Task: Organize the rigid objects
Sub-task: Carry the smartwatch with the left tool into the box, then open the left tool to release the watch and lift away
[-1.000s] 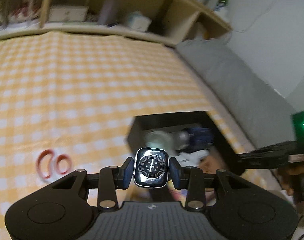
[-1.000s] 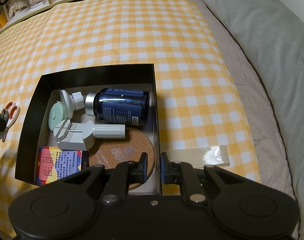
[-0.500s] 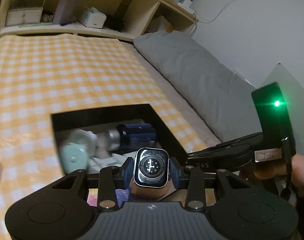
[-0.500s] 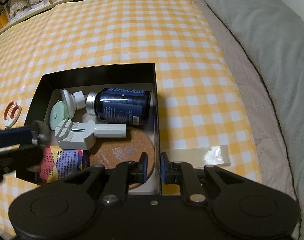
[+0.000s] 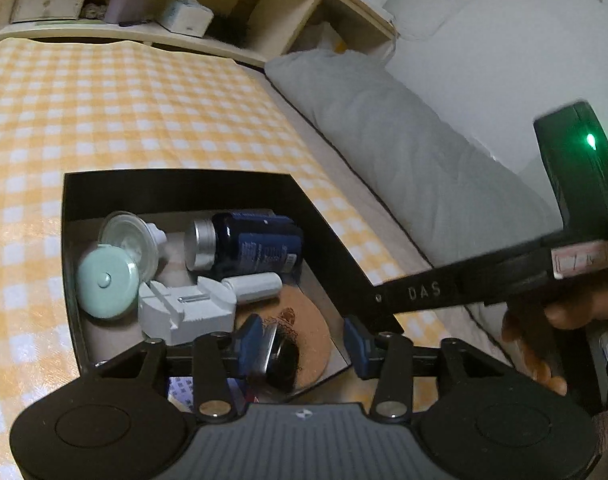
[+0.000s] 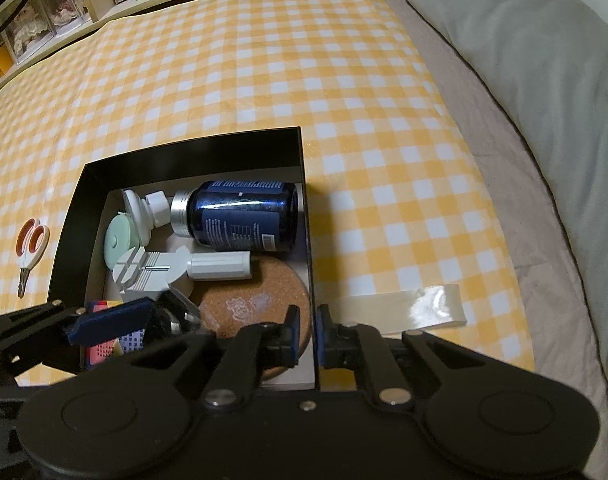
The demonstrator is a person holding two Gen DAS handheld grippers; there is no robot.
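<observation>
A black open box (image 5: 175,176) sits on the yellow checked cloth. My left gripper (image 5: 301,346) hovers over the box's near corner with its jaws opening. The dark smartwatch body (image 5: 277,360) tips off the left pad above the cork coaster (image 5: 308,320), and the right pad is clear of it. In the right wrist view the watch (image 6: 175,316) shows beside the left gripper's blue pad (image 6: 111,318). My right gripper (image 6: 308,338) pinches the box's right wall (image 6: 306,240), its jaws closing on it.
Inside the box lie a blue bottle (image 6: 239,216), a white watch tool (image 6: 155,268), a mint round case (image 6: 119,240) and a colourful card (image 6: 103,350). Orange-handled scissors (image 6: 31,248) lie left of the box. A tape strip (image 6: 404,308) and grey pillow (image 6: 524,80) are on the right.
The left gripper came from the scissors side to over the box and sank. Its jaws have parted and the watch, held upright before, now tips out. The right gripper stayed on the box wall.
</observation>
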